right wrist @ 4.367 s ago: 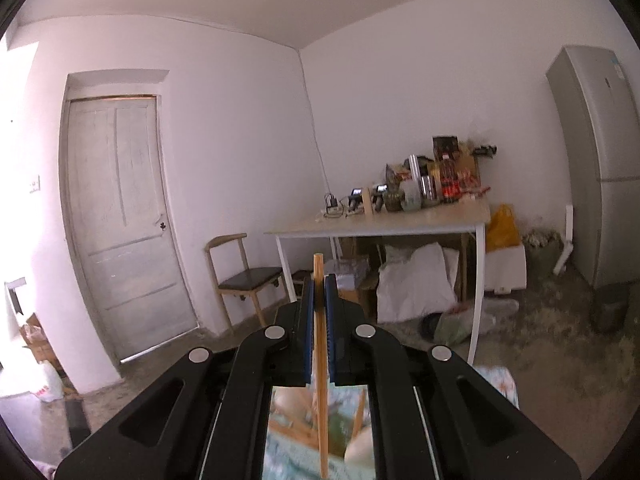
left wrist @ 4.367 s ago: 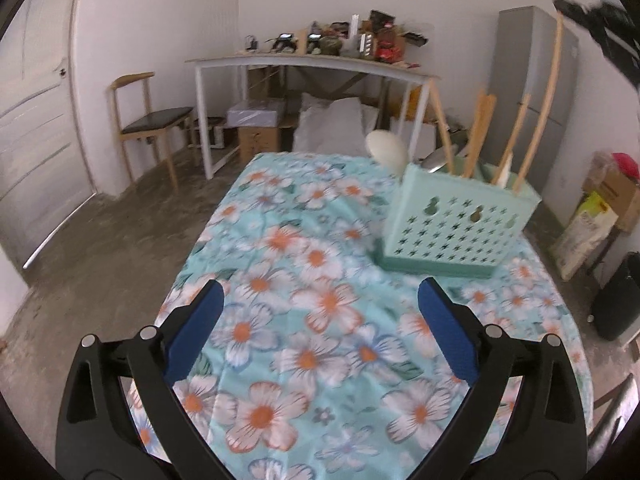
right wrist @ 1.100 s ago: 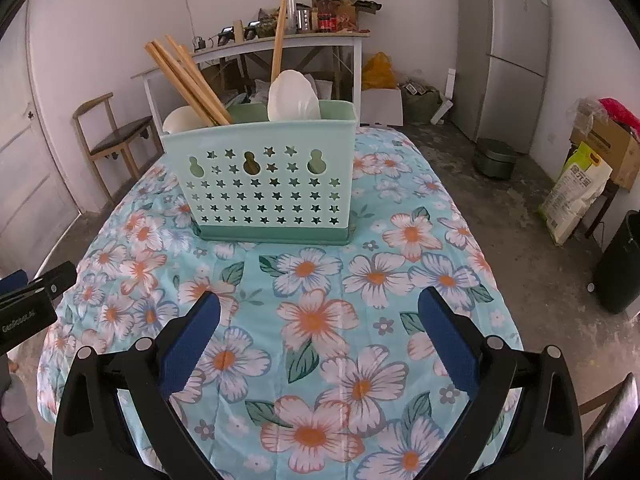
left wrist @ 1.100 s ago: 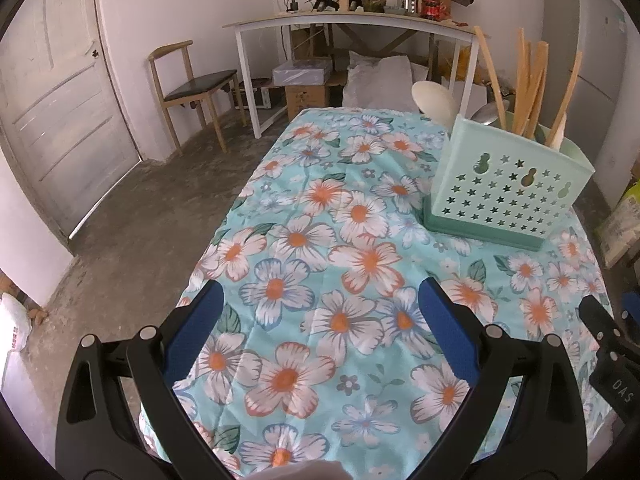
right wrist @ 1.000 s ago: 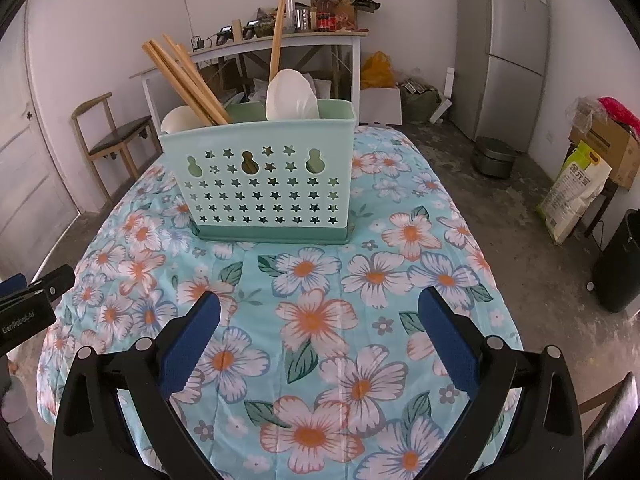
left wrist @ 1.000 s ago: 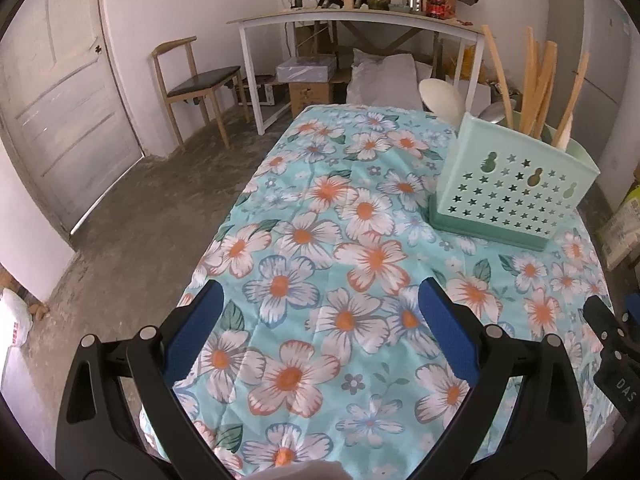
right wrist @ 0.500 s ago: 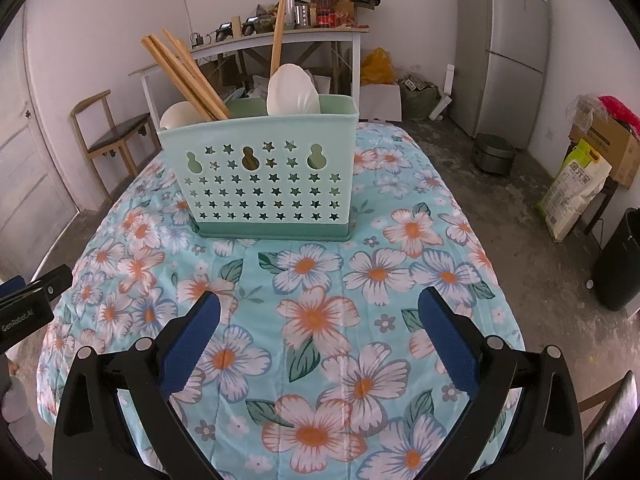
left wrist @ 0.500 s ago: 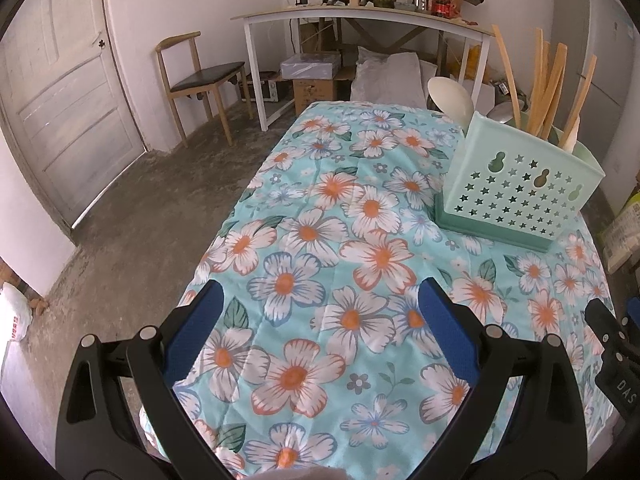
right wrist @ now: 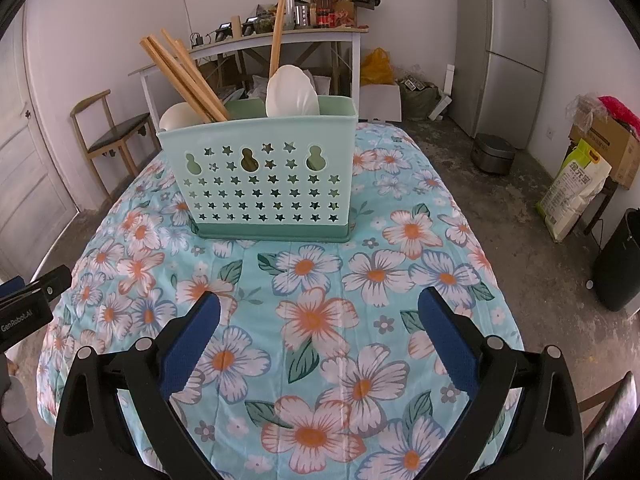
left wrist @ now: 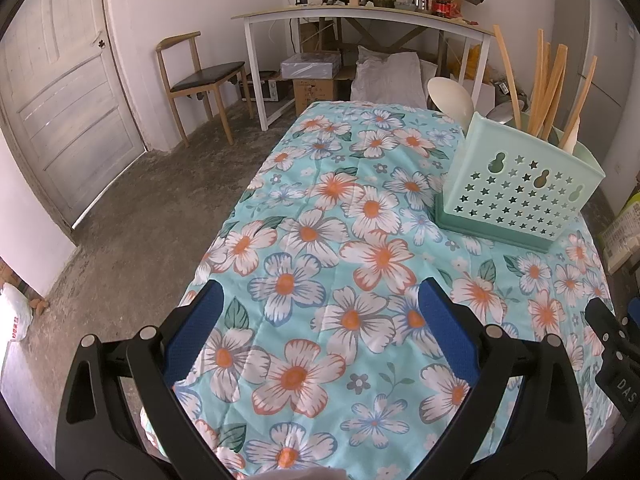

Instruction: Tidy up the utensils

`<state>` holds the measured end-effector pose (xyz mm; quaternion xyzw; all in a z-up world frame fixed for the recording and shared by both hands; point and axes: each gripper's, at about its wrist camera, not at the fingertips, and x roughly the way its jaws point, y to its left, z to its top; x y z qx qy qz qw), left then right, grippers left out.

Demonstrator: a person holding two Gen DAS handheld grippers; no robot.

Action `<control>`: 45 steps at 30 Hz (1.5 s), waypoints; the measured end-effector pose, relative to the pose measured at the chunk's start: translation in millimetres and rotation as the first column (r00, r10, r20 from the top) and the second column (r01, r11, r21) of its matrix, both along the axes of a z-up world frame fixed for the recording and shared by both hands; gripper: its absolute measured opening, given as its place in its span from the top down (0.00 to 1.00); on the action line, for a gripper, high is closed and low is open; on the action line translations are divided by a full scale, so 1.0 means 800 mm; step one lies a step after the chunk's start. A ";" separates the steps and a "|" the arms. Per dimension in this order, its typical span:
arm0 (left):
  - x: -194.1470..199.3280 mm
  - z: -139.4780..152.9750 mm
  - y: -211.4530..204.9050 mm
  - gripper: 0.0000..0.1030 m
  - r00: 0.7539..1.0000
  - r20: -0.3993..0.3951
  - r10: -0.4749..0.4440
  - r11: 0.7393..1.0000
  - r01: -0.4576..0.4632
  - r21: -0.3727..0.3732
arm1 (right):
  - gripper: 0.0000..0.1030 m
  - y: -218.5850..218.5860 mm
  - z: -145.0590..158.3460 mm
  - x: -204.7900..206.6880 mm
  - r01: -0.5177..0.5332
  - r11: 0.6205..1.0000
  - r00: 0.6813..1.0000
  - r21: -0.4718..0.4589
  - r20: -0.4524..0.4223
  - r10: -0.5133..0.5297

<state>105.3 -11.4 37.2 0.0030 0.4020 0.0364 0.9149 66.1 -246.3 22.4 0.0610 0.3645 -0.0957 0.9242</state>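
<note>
A mint green utensil holder (right wrist: 264,184) with star holes stands on the floral tablecloth (right wrist: 320,312). It holds wooden chopsticks (right wrist: 184,76), a white spoon (right wrist: 292,94) and another white spoon (right wrist: 176,117). In the left wrist view the holder (left wrist: 516,196) sits at the far right with chopsticks (left wrist: 548,84) and a spoon (left wrist: 450,98) standing in it. My left gripper (left wrist: 320,336) is open and empty above the near table edge. My right gripper (right wrist: 320,340) is open and empty, in front of the holder.
A white work table (left wrist: 360,16) with clutter stands at the back wall, a wooden chair (left wrist: 200,76) beside it. A grey fridge (right wrist: 504,48), a sack (right wrist: 572,188) and a black bin (right wrist: 620,260) stand to the right. A door (left wrist: 60,100) is at the left.
4.4 s ago my right gripper was shut on a chopstick above the holder; now it is open, empty and drawn back. Over the last second both grippers drift slightly; nothing else moves.
</note>
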 end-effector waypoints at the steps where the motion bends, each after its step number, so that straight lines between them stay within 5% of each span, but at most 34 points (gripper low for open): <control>1: 0.000 0.000 -0.001 0.09 1.000 -0.001 0.000 1.000 0.000 0.000 | 0.07 0.000 0.000 0.000 0.000 1.000 1.000 0.000 -0.001 0.000; 45: 0.001 0.002 0.001 0.09 1.000 -0.001 0.003 1.000 -0.003 -0.001 | 0.06 0.001 0.001 0.003 -0.005 1.000 1.000 -0.001 -0.002 0.005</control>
